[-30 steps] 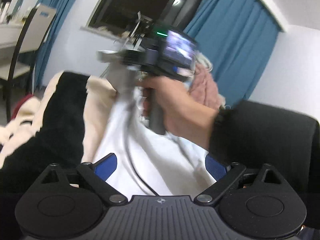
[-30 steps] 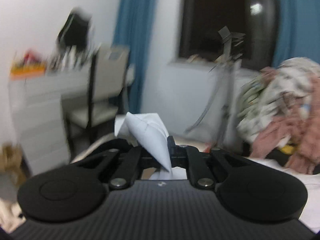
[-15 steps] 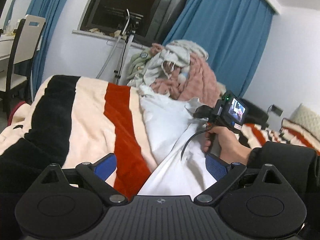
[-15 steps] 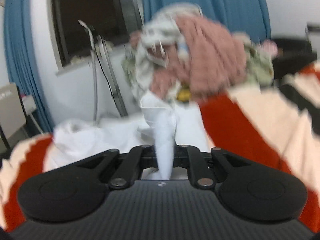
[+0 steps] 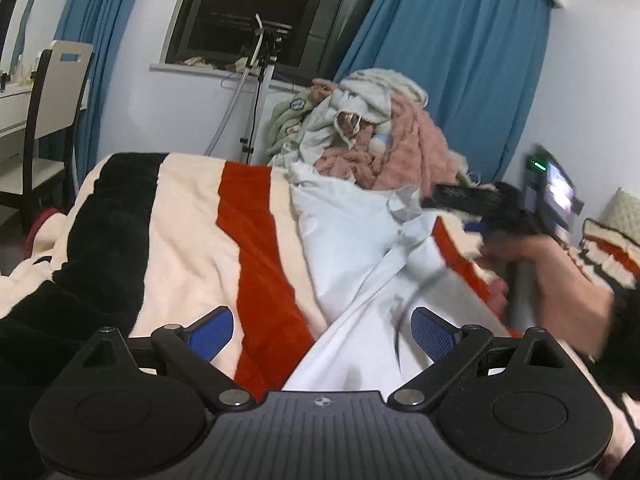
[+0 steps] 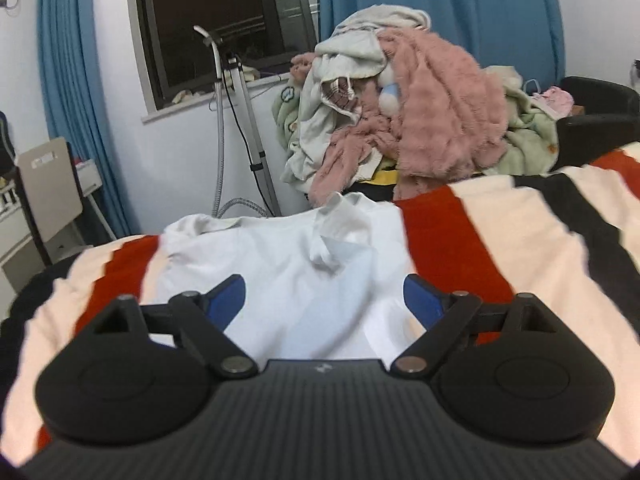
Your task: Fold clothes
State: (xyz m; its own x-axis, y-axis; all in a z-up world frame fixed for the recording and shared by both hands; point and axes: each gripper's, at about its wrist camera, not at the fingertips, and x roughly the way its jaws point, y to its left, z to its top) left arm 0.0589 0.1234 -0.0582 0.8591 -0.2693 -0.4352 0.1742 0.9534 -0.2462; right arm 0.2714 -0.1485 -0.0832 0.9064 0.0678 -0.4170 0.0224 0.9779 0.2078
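Right wrist: tongs (image 6: 323, 300) agape — rumpled white shirt (image 6: 288, 276).

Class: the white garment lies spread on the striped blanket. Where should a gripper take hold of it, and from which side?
Probably grip the rumpled peak of the white garment, coming from the near side with the open right gripper. That fold stands up off the striped blanket, so a finger can likely pass each side; the flatter cloth around it offers less to pinch.

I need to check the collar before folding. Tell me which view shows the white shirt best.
The right wrist view: the white shirt lies spread on the striped blanket, collar crumpled, between the open right tongs. The left wrist view shows it bunched, partly blocked by the right hand.
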